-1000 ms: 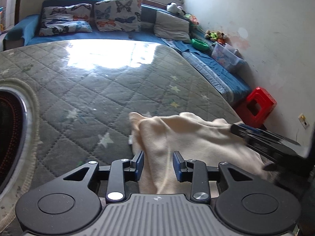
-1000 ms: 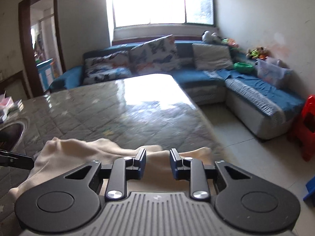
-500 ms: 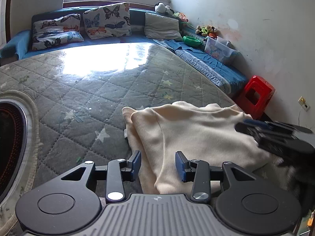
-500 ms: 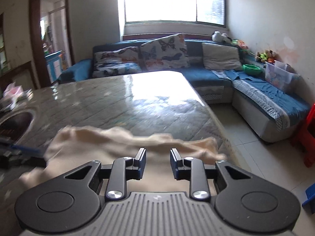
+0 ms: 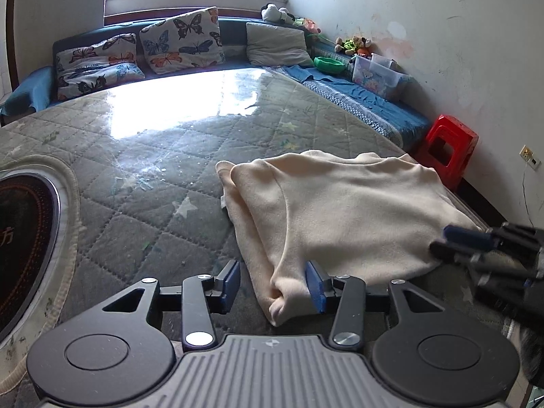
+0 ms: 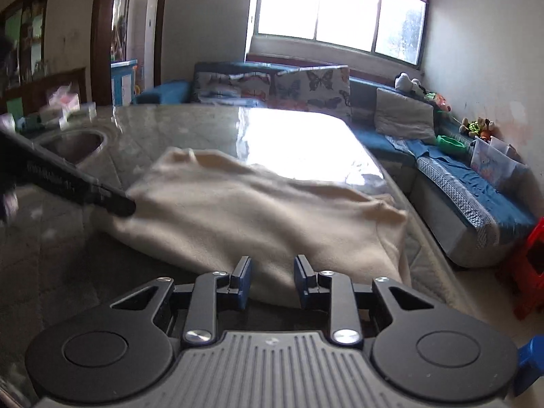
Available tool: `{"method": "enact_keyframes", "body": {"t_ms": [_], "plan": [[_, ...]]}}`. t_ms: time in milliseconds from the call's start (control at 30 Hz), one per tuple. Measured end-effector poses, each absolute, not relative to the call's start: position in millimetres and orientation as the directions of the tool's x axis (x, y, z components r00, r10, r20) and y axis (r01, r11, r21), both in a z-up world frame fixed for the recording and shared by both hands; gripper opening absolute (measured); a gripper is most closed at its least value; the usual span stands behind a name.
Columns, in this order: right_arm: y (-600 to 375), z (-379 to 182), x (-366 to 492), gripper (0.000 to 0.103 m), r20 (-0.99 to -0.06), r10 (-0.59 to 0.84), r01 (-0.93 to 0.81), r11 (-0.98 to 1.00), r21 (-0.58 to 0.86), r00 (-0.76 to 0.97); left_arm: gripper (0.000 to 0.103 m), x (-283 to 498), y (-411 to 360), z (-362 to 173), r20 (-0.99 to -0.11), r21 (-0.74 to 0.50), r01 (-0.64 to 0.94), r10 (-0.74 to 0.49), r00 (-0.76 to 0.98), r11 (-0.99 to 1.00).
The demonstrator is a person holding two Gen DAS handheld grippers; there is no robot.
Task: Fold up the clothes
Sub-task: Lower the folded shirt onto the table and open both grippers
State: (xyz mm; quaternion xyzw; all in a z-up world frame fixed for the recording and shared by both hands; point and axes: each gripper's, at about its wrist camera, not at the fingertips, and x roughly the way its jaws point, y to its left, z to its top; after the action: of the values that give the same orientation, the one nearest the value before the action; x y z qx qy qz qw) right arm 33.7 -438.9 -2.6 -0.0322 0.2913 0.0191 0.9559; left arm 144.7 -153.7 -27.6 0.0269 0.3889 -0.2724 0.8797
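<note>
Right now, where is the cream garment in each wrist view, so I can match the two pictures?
Left wrist: cream garment lies centre-right on the quilted table, its near corner between the open left gripper fingers.
Right wrist: cream garment fills the centre, just ahead of the right gripper.
Shared landmark: red stool, at the right.

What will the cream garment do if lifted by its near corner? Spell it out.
The cream garment looks floppy: it lies in soft folds and bunches at the corner between the open left gripper fingers, so it would probably drape and sag. The fabric looks fleecy, so it is likely light and not slippery. The doubled layers at its far-left edge may slide apart when lifted.
</note>
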Motion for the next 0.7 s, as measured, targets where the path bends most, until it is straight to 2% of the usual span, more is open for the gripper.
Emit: {"method": "enact_keyframes", "body": {"t_ms": [100,333,567,700], "plan": [[-449.5,6.7,29.3,0.027,-0.534,-0.002,-0.017,0.999,-0.031,0.845,0.048,143.2,-149.0,-27.1,-0.694,-0.178,0.489,-0.461,0.553,0.854],[-476.9,-9.2,27.3,0.028,-0.577,-0.015,0.041,0.999,0.033,0.817,0.051,139.4,-143.7,-30.1,-0.702,-0.201,0.467,-0.459,0.545,0.861],[-464.5,-2.3,26.6,0.048,-0.562,-0.016,0.027,1.000,0.012,0.827,0.059,128.5,-138.9,-27.4,-0.709,-0.175,0.456,-0.433,0.557,0.873],[-458.3,-3.4,23.5,0.065,-0.561,0.002,0.017,0.999,0.028,0.828,0.066,120.5,-134.9,-27.7,-0.714,-0.156,0.450,-0.416,0.564,0.879]]}}
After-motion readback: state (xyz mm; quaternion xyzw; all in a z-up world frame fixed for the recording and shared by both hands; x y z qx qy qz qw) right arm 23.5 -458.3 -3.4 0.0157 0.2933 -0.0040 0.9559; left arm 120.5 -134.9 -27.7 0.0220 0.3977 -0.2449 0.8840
